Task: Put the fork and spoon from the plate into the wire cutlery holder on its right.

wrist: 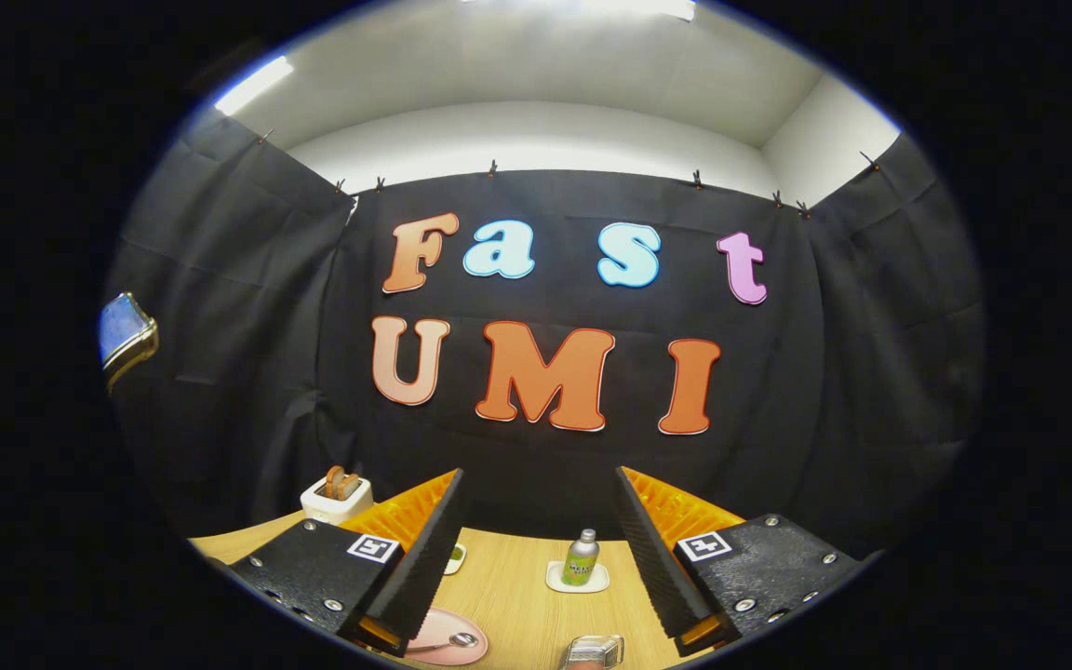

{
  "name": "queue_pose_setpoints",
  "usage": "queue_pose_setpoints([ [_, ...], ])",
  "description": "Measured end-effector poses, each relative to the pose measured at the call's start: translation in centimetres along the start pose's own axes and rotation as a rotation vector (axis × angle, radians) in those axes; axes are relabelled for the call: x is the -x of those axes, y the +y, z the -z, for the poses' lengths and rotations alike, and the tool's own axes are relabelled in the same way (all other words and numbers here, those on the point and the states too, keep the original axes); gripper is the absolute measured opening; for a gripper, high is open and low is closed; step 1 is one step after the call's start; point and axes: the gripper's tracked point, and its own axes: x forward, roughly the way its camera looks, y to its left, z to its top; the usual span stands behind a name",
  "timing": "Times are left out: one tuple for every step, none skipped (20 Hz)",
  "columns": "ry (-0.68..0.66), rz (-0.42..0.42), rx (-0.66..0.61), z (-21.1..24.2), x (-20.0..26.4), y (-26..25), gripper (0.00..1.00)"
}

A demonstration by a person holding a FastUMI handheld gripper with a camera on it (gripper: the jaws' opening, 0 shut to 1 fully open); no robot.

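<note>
Your gripper (536, 558) hangs wide open and empty, high above the table (517, 596), the spoon (448, 642) on the pink plate (450, 651) lying crosswise below your left finger

A pink plate (448, 642) is lying flat on the wooden surface (517, 586), carrying a metal spoon (454, 641) with its bowl pointing right. To its right, the wire cutlery holder (594, 650) is standing, only partly visible.
</note>
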Motion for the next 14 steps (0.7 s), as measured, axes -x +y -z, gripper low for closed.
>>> queue_pose_setpoints([
  [0.004, -0.012, -0.008, 0.3, -0.1, 0.1, 0.93],
  [0.009, -0.021, -0.016, 0.7, -0.2, 0.0, 0.93],
  [0.018, -0.034, -0.024, 1.3, -0.4, 0.0, 0.93],
  [0.032, -0.044, -0.027, 2.0, -0.6, 0.1, 0.93],
  [0.053, -0.056, -0.031, 2.9, -0.5, 0.2, 0.93],
  [0.075, -0.072, -0.038, 3.9, -0.5, 0.4, 0.93],
  [0.101, -0.087, -0.046, 4.9, -0.6, 0.8, 0.93],
  [0.133, -0.109, -0.053, 6.0, -0.6, 1.4, 0.93],
  [0.170, -0.123, -0.057, 7.4, -0.6, 1.9, 0.93],
  [0.208, -0.137, -0.060, 8.7, -0.7, 2.5, 0.93],
  [0.245, -0.146, -0.059, 9.9, -0.6, 3.2, 0.93],
  [0.281, -0.154, -0.057, 10.9, -0.6, 3.9, 0.93],
  [0.315, -0.156, -0.050, 12.1, -0.5, 4.8, 0.93],
  [0.345, -0.150, -0.041, 13.1, -0.5, 5.6, 0.93],
])
